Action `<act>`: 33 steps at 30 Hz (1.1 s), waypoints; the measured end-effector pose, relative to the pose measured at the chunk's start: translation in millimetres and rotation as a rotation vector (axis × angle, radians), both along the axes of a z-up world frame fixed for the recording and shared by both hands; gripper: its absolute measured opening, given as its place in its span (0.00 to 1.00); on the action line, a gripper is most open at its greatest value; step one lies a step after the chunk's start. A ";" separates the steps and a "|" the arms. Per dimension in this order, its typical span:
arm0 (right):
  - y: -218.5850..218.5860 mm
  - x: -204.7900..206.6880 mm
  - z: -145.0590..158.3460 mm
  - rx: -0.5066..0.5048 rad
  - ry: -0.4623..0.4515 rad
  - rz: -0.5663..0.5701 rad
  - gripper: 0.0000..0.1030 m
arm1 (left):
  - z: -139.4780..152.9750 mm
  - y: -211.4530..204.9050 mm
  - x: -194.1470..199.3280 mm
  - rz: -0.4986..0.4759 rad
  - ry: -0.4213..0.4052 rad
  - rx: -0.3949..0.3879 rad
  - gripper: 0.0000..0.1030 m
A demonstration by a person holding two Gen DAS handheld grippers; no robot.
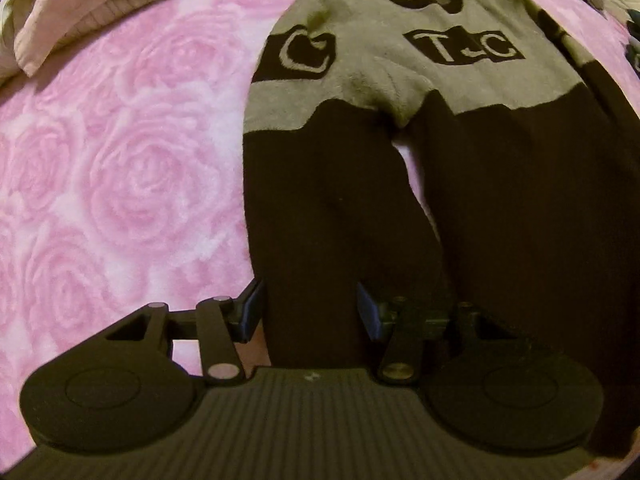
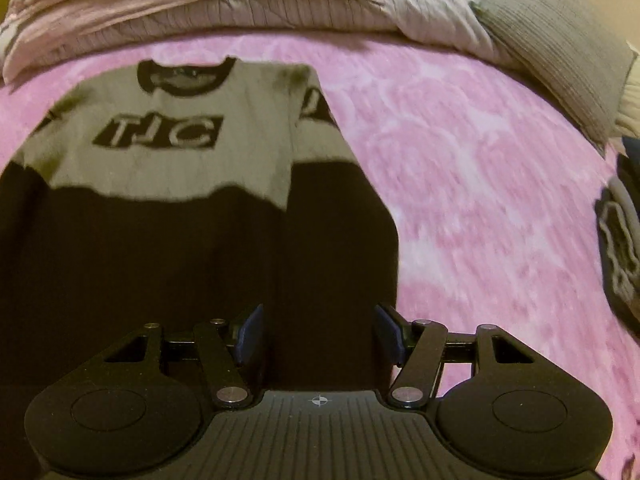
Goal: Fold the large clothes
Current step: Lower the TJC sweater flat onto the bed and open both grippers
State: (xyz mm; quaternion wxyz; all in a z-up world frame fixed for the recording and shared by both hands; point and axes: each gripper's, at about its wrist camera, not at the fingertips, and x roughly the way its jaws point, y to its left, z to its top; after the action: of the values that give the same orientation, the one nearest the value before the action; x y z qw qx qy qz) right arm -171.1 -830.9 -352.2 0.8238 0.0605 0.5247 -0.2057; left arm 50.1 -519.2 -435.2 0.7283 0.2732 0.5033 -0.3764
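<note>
1. The sweater (image 1: 400,92) lies flat and face-up on a pink rose-patterned blanket (image 1: 120,160), collar toward the far side where pale bedding (image 2: 200,8) is heaped. Its upper part is tan with dark lettering; the lower body and lower sleeves are dark.
2. Both sleeves lie straight down along the body. In the left wrist view a sliver of blanket shows between the left sleeve (image 1: 320,208) and the torso.
3. The left gripper (image 1: 310,312) hangs over the cuff end of that sleeve, jaws apart, with the dark cloth between them but not pinched.
4. The right gripper (image 2: 320,330) sits likewise over the right sleeve (image 2: 340,240), jaws apart, nothing clamped.
5. The knit looks thick, fuzzy and limp, so it will probably sag and drape rather than hold a crease, and it seems fairly heavy for cloth. The plush blanket may drag on it.
6. A sensible hold is a deep pinch on each cuff or on the hem corners, taking both layers so the fabric does not slip out when lifted.
7. Another dark garment (image 2: 620,248) lies well apart at the right edge.
</note>
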 end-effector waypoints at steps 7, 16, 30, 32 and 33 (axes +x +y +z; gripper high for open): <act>19.2 -9.2 -2.8 -0.032 0.019 -0.053 0.56 | 30.3 31.6 8.1 -0.051 -0.078 -0.020 0.01; 35.1 4.3 -17.8 -0.056 0.063 0.007 0.56 | 75.0 63.6 88.4 0.056 -0.355 0.103 0.00; -62.8 -47.8 -16.8 0.088 0.017 0.002 0.00 | 85.7 -36.4 -80.9 0.058 -0.262 0.097 0.08; -95.3 -65.7 1.1 0.039 0.000 -0.018 0.00 | 88.9 -60.4 -107.0 0.033 -0.243 0.084 0.08; -116.5 -75.6 10.7 0.022 -0.011 -0.049 0.00 | 90.2 -71.6 -119.0 0.019 -0.234 0.079 0.08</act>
State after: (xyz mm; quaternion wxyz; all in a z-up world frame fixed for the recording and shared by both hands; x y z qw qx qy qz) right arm -246.7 -947.4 -341.5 0.8207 0.0834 0.5209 -0.2195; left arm -69.0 -590.8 -345.0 0.7744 0.3390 0.4316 -0.3149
